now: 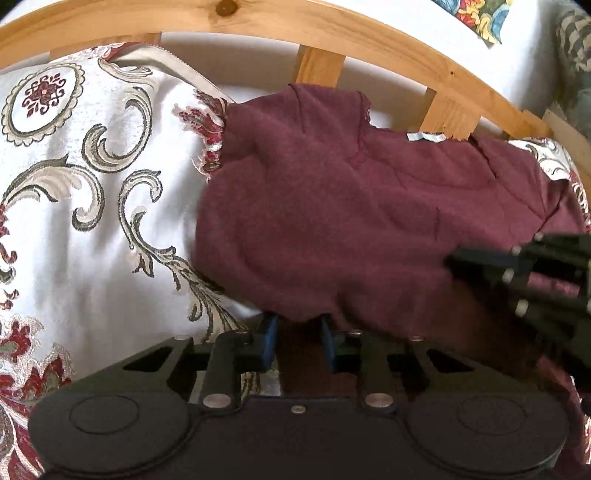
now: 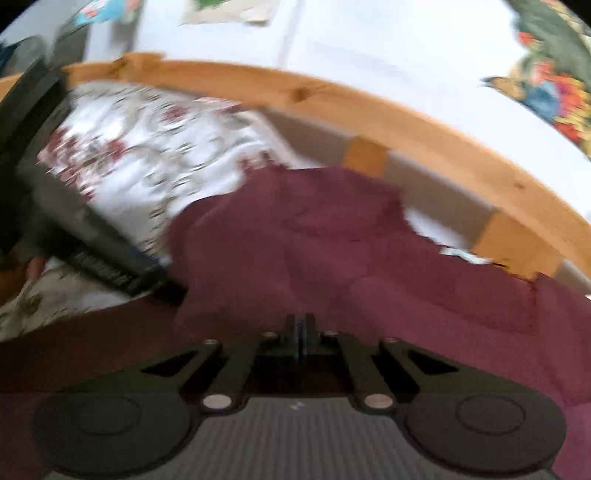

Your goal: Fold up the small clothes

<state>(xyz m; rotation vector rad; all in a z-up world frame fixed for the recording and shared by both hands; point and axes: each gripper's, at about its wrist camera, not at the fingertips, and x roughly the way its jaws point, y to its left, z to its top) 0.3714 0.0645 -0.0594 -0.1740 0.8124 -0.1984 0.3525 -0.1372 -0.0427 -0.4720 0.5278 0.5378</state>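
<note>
A maroon garment point(image 1: 351, 206) point(image 2: 332, 251) lies spread on a white patterned cover point(image 1: 92, 184), with a small white label point(image 1: 424, 137) at its far edge. My left gripper point(image 1: 298, 330) is at the garment's near left edge. Its blue pads point(image 1: 267, 332) stand a little apart with a bunched fold of the fabric pinched between them. My right gripper point(image 2: 300, 321) has its fingers pressed together on the fabric farther right. It also enters the left wrist view from the right point(image 1: 452, 262). The left gripper point(image 2: 173, 291) shows blurred at the left of the right wrist view.
A curved wooden rail with upright slats point(image 1: 332, 26) point(image 2: 369, 110) borders the surface just behind the garment. White bedding and a colourful floral cloth point(image 2: 554, 92) lie beyond it. The patterned cover point(image 2: 147, 147) extends to the left. A person's hand point(image 2: 35, 267) shows at the left.
</note>
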